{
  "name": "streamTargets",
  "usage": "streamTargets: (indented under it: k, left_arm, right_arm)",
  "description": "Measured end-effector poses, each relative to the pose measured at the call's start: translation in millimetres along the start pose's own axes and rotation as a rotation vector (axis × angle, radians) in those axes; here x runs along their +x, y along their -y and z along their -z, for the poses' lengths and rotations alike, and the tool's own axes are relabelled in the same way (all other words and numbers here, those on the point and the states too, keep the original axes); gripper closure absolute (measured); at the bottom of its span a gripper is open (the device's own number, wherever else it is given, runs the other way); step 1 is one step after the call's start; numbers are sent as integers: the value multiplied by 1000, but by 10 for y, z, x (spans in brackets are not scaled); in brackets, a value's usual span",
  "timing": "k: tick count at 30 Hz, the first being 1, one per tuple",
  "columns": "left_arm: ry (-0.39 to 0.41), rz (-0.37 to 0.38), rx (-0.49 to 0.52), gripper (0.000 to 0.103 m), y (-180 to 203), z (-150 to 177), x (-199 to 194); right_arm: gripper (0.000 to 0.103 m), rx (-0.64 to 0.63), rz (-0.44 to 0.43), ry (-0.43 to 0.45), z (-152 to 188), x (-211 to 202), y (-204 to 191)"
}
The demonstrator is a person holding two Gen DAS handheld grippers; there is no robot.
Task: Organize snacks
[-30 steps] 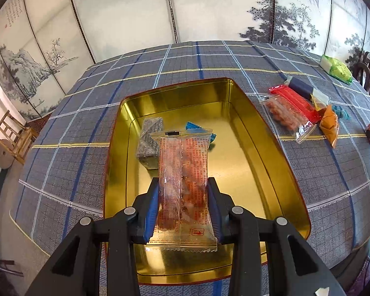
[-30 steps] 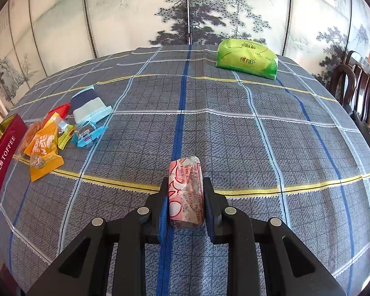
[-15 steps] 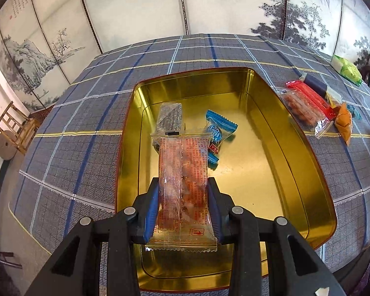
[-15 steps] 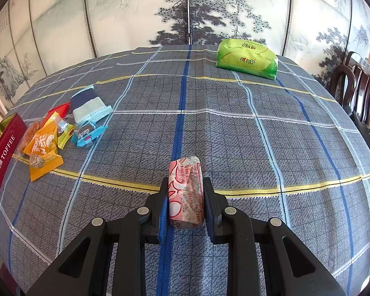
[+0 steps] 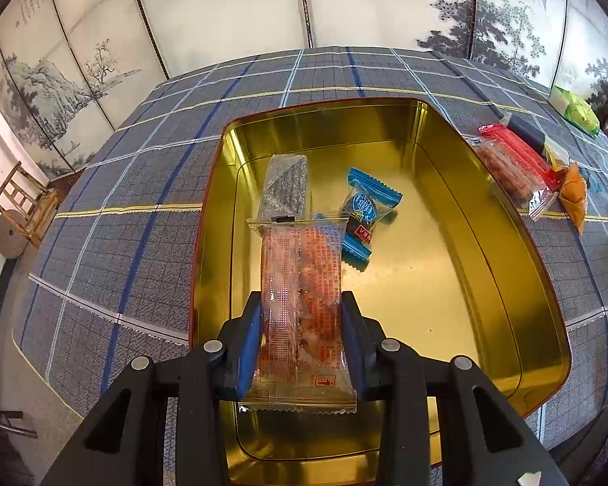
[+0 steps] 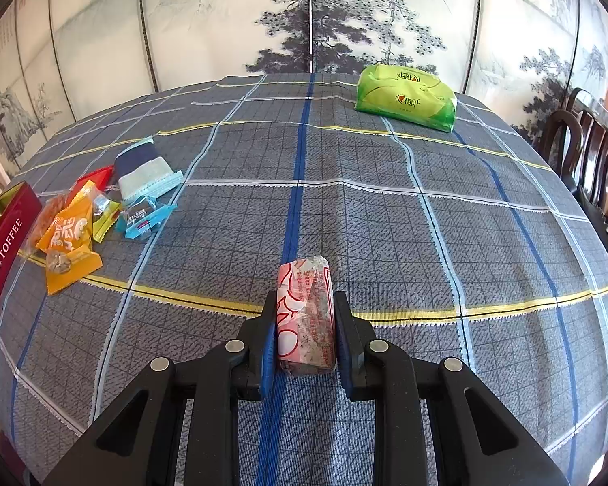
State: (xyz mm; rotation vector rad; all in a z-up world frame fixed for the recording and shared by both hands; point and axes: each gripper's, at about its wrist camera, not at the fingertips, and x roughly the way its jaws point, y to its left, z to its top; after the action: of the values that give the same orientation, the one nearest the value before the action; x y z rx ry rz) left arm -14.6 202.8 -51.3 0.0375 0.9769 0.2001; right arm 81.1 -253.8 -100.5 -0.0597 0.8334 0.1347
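While jaws grip, tin (image 5: 506,267) holds two snacks (image 5: 324,198).

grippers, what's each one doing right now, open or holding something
Left gripper: shut on the clear orange snack packet, above the gold tin.
Right gripper: shut on the pink-and-white wrapped snack.

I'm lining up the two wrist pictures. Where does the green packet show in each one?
Left wrist view: the green packet lies at the far right edge, beyond the gold tin.
Right wrist view: it lies upper right of centre, at the table's far side.
Shared landmark: the orange snack packet, right of the tin in the left view, at the left in the right view.
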Motion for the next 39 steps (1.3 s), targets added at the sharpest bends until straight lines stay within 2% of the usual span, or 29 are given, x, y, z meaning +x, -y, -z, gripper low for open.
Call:
streamTargets:
  k: [9, 14, 19, 20, 24, 25, 32, 36, 39]
  left_arm:
    - [2, -2, 3, 68, -5, -1, 1]
    - [45, -11, 14, 66, -11, -11, -88]
    - [77, 7, -36, 65, -120, -24, -198]
    - [88, 11, -54, 63, -158, -22, -235]
    - [122, 42, -121, 36, -294, -4, -386]
    - [130, 61, -135, 36, -324, 11, -427]
    - [153, 119, -146, 35, -343, 117, -609]
    - [161, 144, -150, 34, -322, 163, -626]
    - [145, 191, -154, 31, -327, 181, -621]
  right_arm:
    - [78, -1, 1, 0, -2, 3, -8]
    - [78, -2, 2, 0, -4, 2, -15]
    - [78, -3, 3, 0, -7, 4, -21]
    - [78, -2, 1, 0, -6, 6, -22]
    - [78, 17, -9, -2, -16, 5, 6]
    - [78, 18, -7, -5, -16, 0, 5]
    - [78, 42, -88, 11, -74, -163, -111]
    - [78, 5, -155, 55, -232, -380, -427]
    - [78, -49, -211, 86, -371, -535, -739]
